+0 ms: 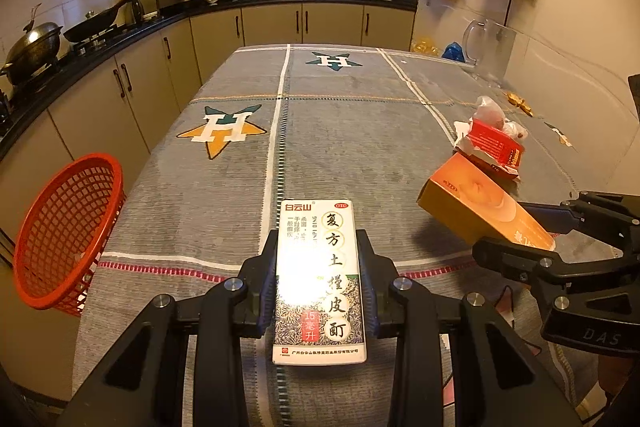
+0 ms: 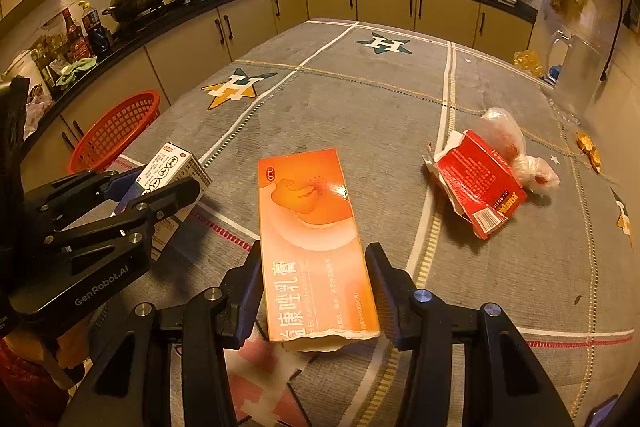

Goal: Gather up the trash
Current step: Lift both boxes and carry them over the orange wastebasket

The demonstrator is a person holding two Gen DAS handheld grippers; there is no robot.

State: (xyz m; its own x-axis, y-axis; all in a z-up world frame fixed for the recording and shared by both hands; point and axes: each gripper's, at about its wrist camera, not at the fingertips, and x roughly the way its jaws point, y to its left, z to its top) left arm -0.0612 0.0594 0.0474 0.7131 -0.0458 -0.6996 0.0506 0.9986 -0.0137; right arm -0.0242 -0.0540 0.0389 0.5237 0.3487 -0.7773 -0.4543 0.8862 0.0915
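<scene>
While the grey star-patterned cloth table (image 1: 340,147) fills this kitchen, my left gripper (image 1: 320,267) fingers clamp a white medicine carton (image 1: 319,279) and my right gripper (image 2: 316,287) fingers an orange carton (image 2: 312,239), both lengthwise, pointing ahead above the table.

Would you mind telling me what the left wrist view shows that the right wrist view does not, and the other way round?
Only the left wrist view shows the printed front of the white box shut in the left tool.

Only the right wrist view shows the bottles and green cloth on the counter at the left, and the printed front of the orange box shut in the right tool.

Both show the red basket at the table's left edge, the torn red carton beside a plastic bag, both boxes, and the grey tablecloth.
</scene>
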